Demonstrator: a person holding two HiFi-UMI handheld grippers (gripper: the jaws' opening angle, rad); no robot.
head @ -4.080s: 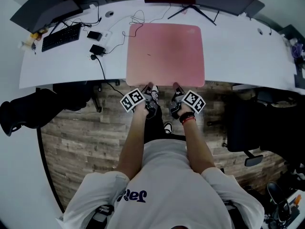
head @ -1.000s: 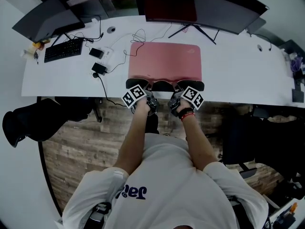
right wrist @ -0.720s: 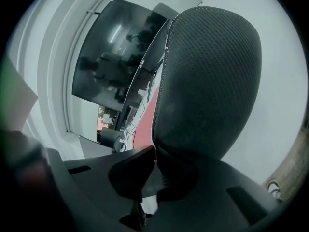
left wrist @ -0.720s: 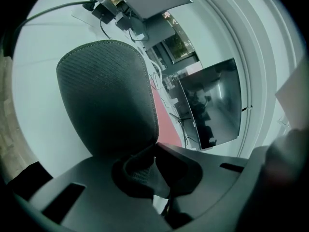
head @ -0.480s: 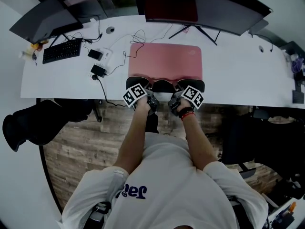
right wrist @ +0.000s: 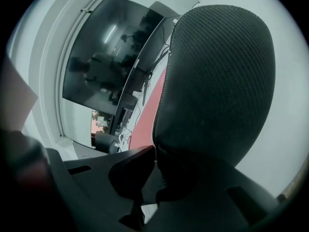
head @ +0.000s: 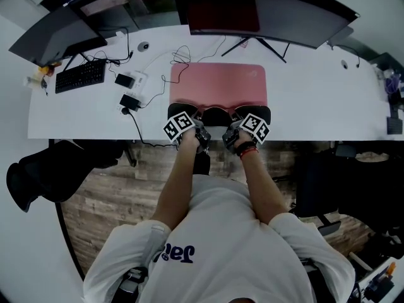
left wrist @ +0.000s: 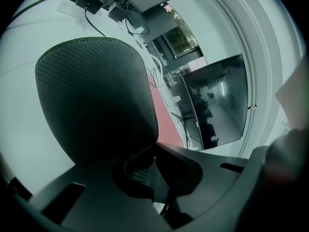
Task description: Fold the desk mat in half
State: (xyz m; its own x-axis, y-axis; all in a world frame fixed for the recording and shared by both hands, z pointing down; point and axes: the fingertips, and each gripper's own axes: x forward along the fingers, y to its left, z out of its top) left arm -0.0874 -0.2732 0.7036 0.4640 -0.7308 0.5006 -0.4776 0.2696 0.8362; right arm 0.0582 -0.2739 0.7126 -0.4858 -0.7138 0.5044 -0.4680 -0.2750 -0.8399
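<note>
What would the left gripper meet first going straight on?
The left gripper, shut on the lifted desk mat, would probably meet its pink top first, then the monitor stand; depth is unclear.

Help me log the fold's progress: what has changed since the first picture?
The left gripper and right gripper, both shut on the near edge of the desk mat, have lifted that edge and carried it forward over the mat. Its dark underside now faces up and less pink shows. The mat's far edge, the keyboard, the cables and the monitors stayed put.
</note>
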